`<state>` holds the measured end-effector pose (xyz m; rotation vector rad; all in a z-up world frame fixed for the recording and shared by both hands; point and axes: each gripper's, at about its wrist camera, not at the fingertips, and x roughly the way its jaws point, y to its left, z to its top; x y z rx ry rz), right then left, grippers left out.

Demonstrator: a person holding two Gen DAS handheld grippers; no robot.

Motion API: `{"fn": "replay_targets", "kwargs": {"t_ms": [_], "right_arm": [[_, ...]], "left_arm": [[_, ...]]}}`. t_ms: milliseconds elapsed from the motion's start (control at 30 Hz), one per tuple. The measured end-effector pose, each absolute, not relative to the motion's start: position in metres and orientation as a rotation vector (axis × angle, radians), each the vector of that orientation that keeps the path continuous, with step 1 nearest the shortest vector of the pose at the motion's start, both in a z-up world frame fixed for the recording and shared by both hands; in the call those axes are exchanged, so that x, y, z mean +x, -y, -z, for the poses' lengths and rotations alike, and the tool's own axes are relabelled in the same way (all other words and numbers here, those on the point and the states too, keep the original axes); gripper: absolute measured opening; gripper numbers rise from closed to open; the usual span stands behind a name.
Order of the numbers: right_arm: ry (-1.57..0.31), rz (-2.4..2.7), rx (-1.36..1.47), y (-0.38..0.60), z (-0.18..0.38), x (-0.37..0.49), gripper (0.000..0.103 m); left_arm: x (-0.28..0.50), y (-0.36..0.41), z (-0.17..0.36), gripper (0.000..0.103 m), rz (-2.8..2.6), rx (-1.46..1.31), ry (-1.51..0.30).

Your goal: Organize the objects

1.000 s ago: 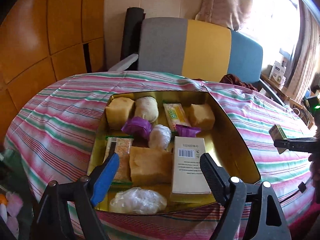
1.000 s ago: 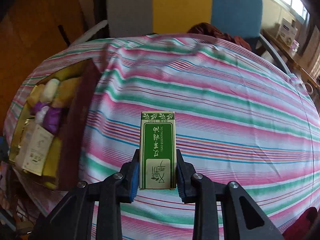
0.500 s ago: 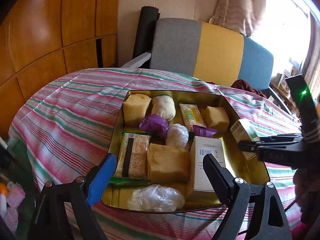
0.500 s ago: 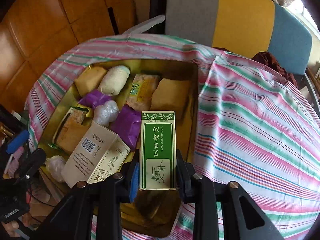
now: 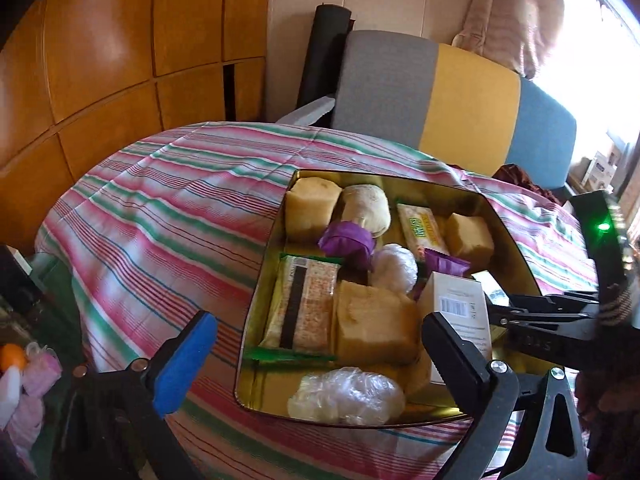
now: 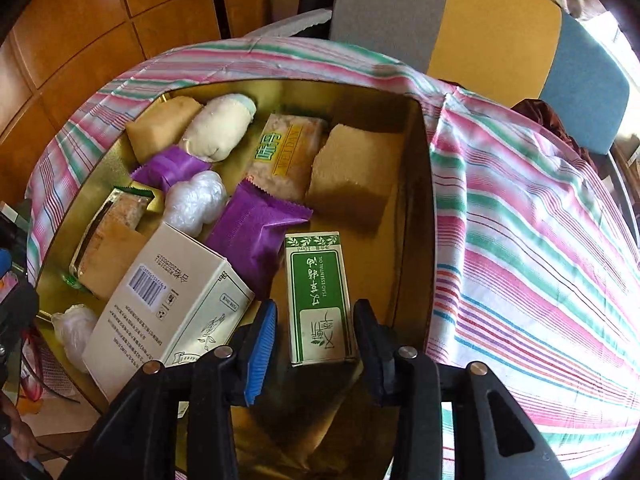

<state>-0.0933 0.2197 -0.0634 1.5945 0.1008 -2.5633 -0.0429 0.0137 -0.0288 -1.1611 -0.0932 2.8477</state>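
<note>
Green box (image 6: 319, 297) now inside gold tin (image 6: 425, 208), right gripper (image 6: 315, 344) tilted down, jaws just parted, box loose between them

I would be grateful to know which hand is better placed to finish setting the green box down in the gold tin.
Right. The right tool straddles the green box, its jaws just opening with gaps either side, inside the gold tin. The left tool hangs wide open and empty at the tin's near edge.

Striped tablecloth (image 5: 168, 216) over table, gold tin (image 5: 262, 304) resting on it
</note>
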Motion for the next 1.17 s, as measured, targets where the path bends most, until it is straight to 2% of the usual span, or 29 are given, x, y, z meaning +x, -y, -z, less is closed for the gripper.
{"fn": "replay_targets", "kwargs": {"t_ms": [133, 267, 467, 1167], "right_arm": [[-0.081, 2.661, 1.495, -0.221, 0.047, -0.077, 0.042], [-0.037, 2.790, 1.374, -0.225, 0.027, -0.053, 0.043], [0.033, 2.923, 1.240, -0.230, 0.011, -0.018, 0.044], [0.010, 2.961, 1.178, -0.216, 0.005, 0.001, 0.044]], "left_arm": [[-0.039, -0.008, 0.022, 0.103, -2.861, -1.114, 0.147], [-0.035, -0.011, 0.017, 0.103, -2.930, -1.107, 0.070], [-0.026, -0.008, 0.016, 0.103, -2.952, -1.102, 0.090], [-0.015, -0.010, 0.014, 0.103, -2.962, -1.080, 0.078]]}}
